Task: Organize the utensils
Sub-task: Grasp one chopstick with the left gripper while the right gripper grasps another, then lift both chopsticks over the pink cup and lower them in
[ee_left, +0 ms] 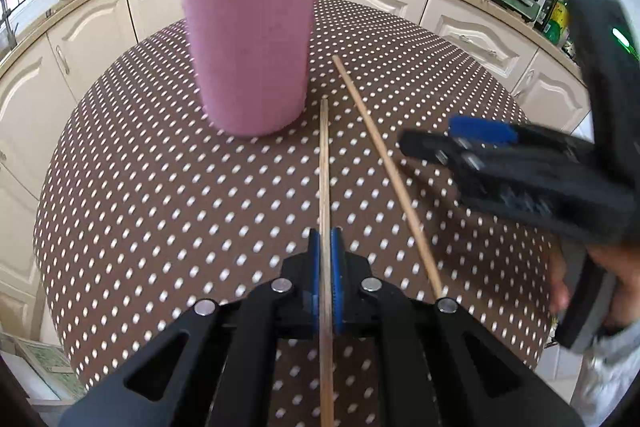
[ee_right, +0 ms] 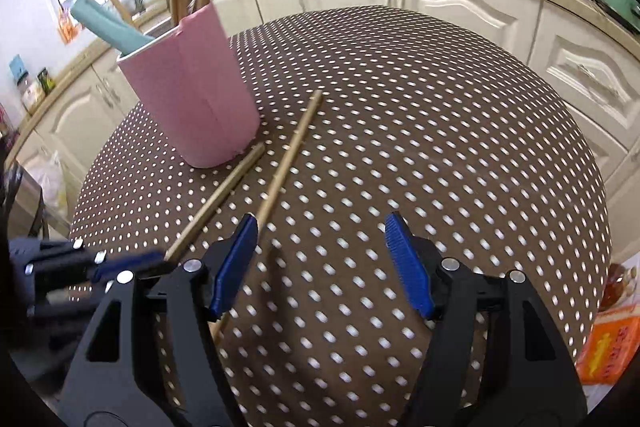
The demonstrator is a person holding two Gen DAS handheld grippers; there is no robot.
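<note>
Left gripper, bottom centre of the left wrist view: clenched on a wooden chopstick, blue pads pressed to either side of the shaft. Long axis straight up the frame, far tip stopping just short of the base of the pink utensil cup in the upper middle, slightly right of it. Cup upright on the polka-dot tablecloth, already stocked with wooden sticks, a teal handle and a spoon.

Second chopstick flat on the cloth just right of the held one, slanting from lower right up toward the cup. In the right wrist view, same stick running from lower left to upper middle, passing beside the left pad of the right gripper. Right gripper released, nothing between the jaws. Nearer hand for the loose stick, by the look of it: the right.
</note>
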